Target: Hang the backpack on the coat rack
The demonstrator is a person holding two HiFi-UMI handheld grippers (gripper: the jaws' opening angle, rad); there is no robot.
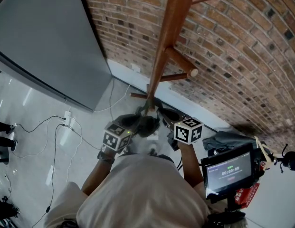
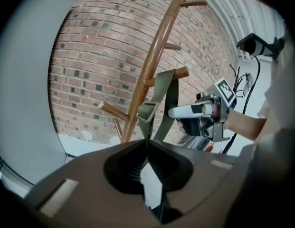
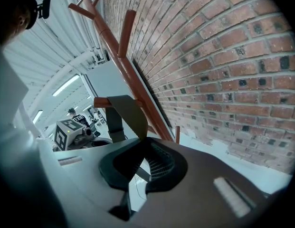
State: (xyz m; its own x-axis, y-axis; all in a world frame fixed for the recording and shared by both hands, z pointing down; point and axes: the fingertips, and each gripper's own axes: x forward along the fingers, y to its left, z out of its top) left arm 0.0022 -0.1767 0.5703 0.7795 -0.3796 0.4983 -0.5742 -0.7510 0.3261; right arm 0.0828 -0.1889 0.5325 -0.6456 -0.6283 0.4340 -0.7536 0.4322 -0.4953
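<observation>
With my left tool [image 2: 147, 144] and right tool [image 3: 142, 148] each pinching the backpack's limp strap [image 2: 162, 96], looped over a lower peg [image 2: 179, 72] of the coat rack [image 1: 168, 32], I judge its body, hidden below, hangs heavy and swings, so that webbing is the hold.

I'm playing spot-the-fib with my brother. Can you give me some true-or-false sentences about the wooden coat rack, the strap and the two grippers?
1. The wall behind the coat rack is brick. True.
2. The left gripper is wide open and empty. False: its jaws are shut on the strap.
3. The strap is looped over a wooden peg of the coat rack. True.
4. The right gripper is holding a cable. False: it is also shut on the strap.
5. The coat rack is made of shiny metal. False: it is brown wood.
</observation>
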